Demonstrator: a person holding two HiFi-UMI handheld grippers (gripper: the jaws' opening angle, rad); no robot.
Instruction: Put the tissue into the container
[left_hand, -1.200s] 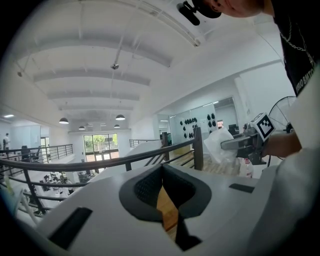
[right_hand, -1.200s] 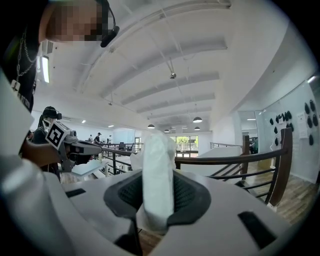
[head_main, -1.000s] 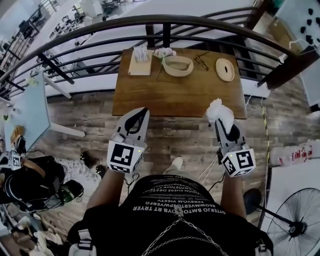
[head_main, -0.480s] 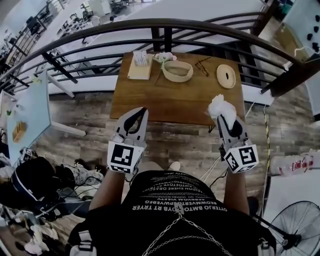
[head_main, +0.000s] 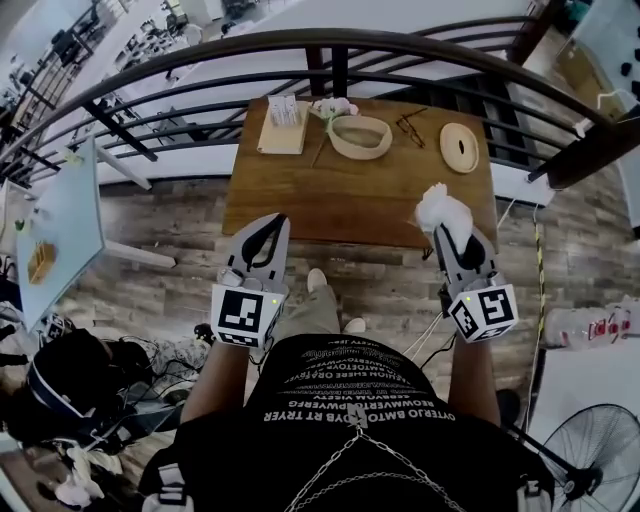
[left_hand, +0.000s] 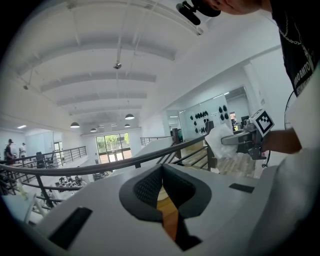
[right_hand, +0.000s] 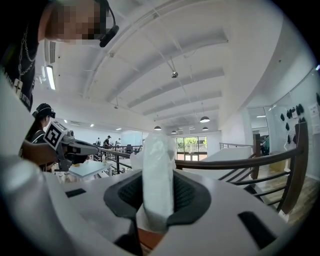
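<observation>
My right gripper (head_main: 447, 228) is shut on a crumpled white tissue (head_main: 440, 210) and holds it over the near right edge of the wooden table (head_main: 350, 195). In the right gripper view the tissue (right_hand: 157, 165) stands upright between the dark pads (right_hand: 185, 192). An oval wooden container (head_main: 360, 135) sits at the back of the table, well ahead of both grippers. My left gripper (head_main: 277, 220) hangs in front of the table's near left edge, shut with nothing in it. The left gripper view also shows the tissue (left_hand: 220, 140), off to the right.
A tissue holder (head_main: 283, 122) stands left of the container, with glasses (head_main: 405, 124) and an oval lid (head_main: 460, 147) to its right. A dark curved railing (head_main: 330, 45) runs behind the table. A pale table (head_main: 60, 215) is at left and a fan (head_main: 590, 450) at lower right.
The person has stepped forward, and a shoe now shows on the floor between the grippers. Both grippers keep their pose, and the tissue stays in the right one.
</observation>
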